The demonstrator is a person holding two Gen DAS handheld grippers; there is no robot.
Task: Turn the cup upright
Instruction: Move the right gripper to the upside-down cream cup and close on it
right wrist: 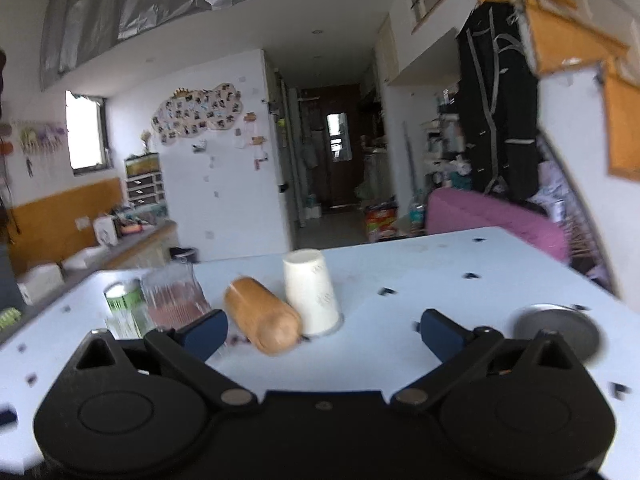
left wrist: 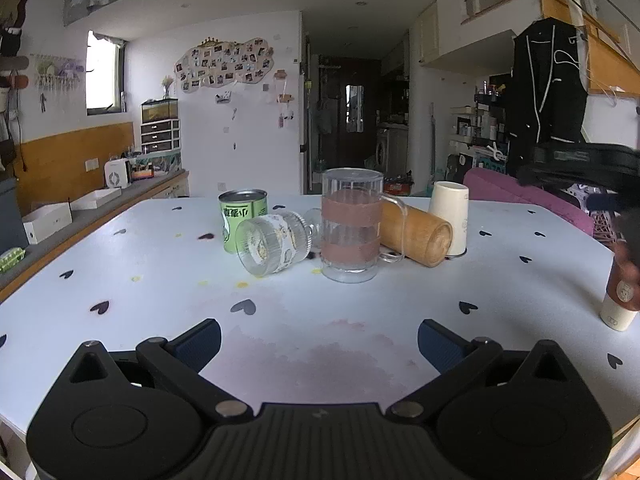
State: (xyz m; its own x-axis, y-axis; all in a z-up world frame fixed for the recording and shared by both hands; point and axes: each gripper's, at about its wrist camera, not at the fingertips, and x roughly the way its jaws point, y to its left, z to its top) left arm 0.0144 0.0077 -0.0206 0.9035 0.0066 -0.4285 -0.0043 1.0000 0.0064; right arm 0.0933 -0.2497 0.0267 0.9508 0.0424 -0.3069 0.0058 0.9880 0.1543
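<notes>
Gaping wide with nothing between them, the jaws of the left gripper (left wrist: 319, 340) hang over bare tabletop (left wrist: 160, 312), and the right gripper (right wrist: 322, 334) is likewise spread and empty.

Only the left view shows the ribbed glass (left wrist: 272, 242) lying on its side, mouth toward the camera, just in front of the green can (left wrist: 240, 218); it also catches a brown-and-cream cup (left wrist: 620, 300) at the far right edge, under a dark blurred shape. Only the right view shows a grey round lid (right wrist: 560, 330) lying flat beyond the right finger. That view is blurred, and there the can (right wrist: 126, 308) and the clear mug (right wrist: 174, 294) are partly hidden behind the left finger.

Both views show the white paper cup (left wrist: 450, 216) (right wrist: 312, 294) standing mouth-down on the tabletop, with the wooden cup (left wrist: 416, 232) (right wrist: 262, 314) lying on its side against it. In the left view the mug (left wrist: 352, 226), upright with brown bands, stands in front of the wooden cup.
</notes>
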